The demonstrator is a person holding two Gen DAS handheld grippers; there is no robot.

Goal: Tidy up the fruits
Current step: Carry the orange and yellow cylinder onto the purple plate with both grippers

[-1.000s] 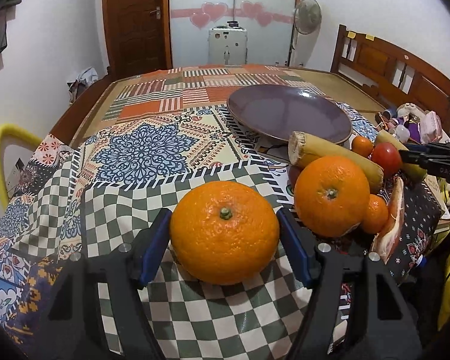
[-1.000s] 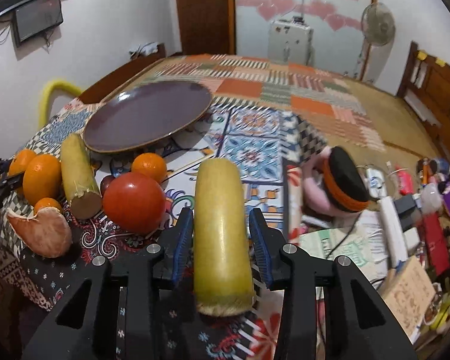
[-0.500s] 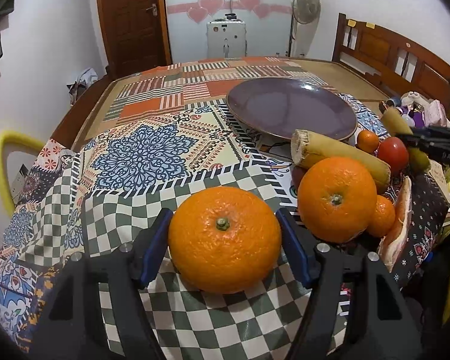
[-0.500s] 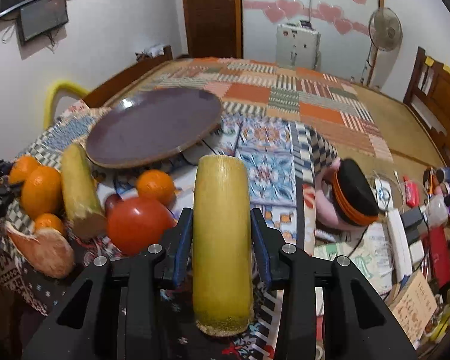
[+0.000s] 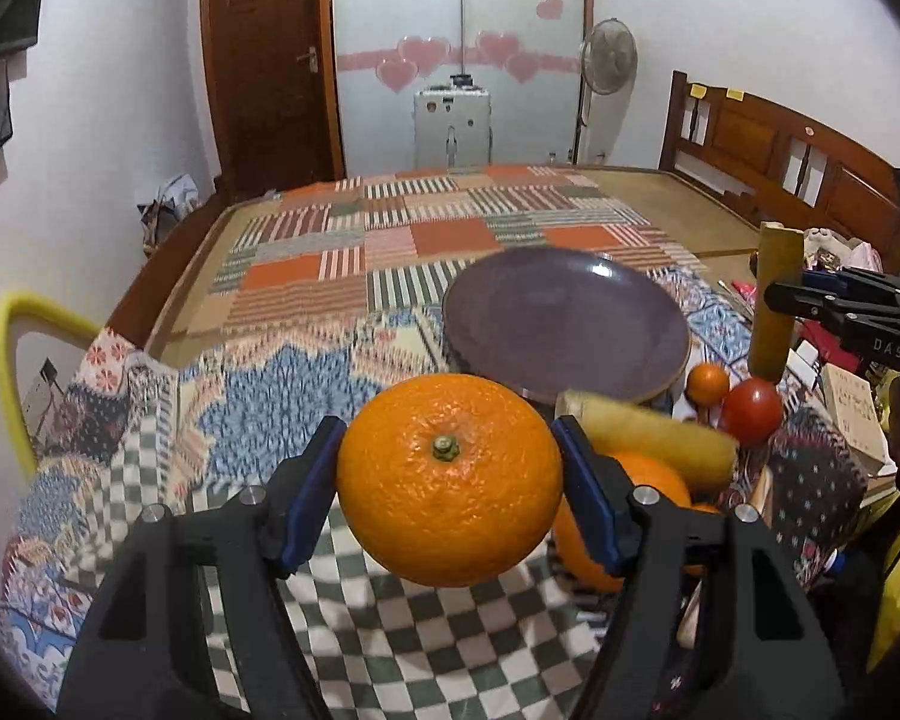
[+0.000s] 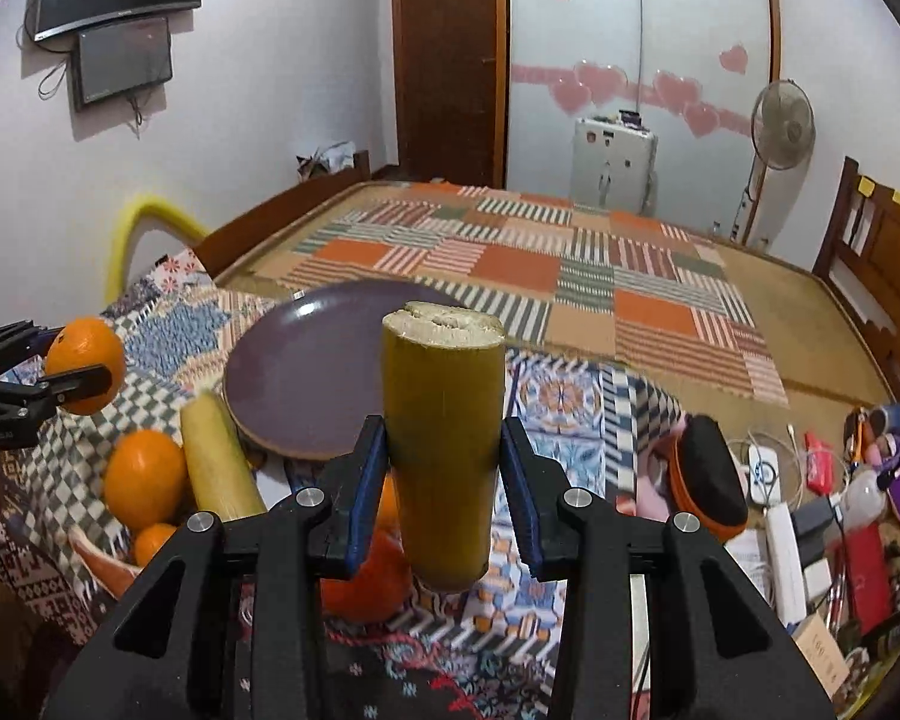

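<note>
Orange clamped in left claw, yellow-green stalk piece clamped in right claw; both now lifted clear of patterned cloth. Pick-up done; purple plate likely next.

Both grippers raised, jaws clamped

Left gripper: blue pads pressed on both sides of a large orange, stem facing the camera, held clear of the checked cloth.
Plate: purple, beyond the orange, on the patterned cloth.
Fruit pile, right: yellow stalk piece, second orange, small orange, red tomato.
Right gripper: far right, clamped on an upright yellow-green stalk.
</note>
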